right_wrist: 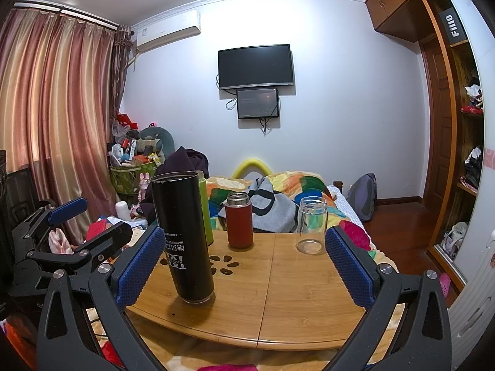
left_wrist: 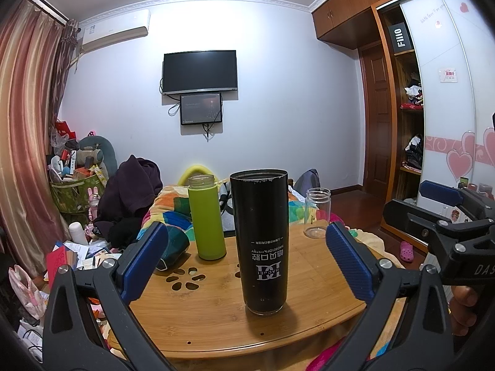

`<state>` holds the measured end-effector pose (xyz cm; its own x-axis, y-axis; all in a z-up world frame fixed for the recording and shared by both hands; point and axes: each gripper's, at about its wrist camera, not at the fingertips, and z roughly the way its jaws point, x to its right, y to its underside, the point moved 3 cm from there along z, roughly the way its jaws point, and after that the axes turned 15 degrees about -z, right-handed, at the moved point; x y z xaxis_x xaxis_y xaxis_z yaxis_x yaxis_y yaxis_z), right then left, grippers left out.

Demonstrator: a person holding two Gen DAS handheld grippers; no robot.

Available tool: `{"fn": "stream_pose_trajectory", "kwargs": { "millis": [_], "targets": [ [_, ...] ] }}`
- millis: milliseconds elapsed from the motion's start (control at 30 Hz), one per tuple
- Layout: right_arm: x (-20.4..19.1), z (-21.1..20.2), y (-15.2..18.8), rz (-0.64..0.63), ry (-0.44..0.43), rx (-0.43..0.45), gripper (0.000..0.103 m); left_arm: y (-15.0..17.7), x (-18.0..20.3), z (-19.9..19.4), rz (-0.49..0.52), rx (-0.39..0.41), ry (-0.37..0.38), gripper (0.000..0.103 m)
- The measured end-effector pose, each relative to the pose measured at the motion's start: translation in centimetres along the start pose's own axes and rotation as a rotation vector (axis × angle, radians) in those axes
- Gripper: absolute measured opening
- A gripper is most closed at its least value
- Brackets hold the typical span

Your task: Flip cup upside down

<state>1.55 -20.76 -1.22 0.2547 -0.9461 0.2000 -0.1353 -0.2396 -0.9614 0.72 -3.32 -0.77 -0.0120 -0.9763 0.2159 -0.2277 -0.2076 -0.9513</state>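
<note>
- Black cup [left_wrist: 261, 241] stands inverted on bamboo table [right_wrist: 309, 293]; green bottle [left_wrist: 206, 216], red flask [right_wrist: 238, 219], glass jar [right_wrist: 312, 224] behind.
- Left gripper [left_wrist: 247, 262], right gripper [right_wrist: 247, 262]: jaws wide apart, empty.
- Green bottle partly hidden from right wrist.

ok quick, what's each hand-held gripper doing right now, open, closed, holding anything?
Left hand-held gripper: open, empty, its fingers either side of the tall black cylindrical cup.
Right hand-held gripper: open, empty.

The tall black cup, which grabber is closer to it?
Left. The left gripper has the black cup standing between its open fingers. The right gripper is open too, with the cup off toward its left finger.
</note>
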Motion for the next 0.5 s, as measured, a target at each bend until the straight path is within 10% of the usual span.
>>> {"fn": "stream_pose_trajectory", "kwargs": {
  "millis": [500],
  "targets": [
    [-0.02,0.02,0.02,-0.001,0.000,0.000,0.103,-0.31,0.03,-0.07,-0.007,-0.001,0.003,0.103]
  ]
}}
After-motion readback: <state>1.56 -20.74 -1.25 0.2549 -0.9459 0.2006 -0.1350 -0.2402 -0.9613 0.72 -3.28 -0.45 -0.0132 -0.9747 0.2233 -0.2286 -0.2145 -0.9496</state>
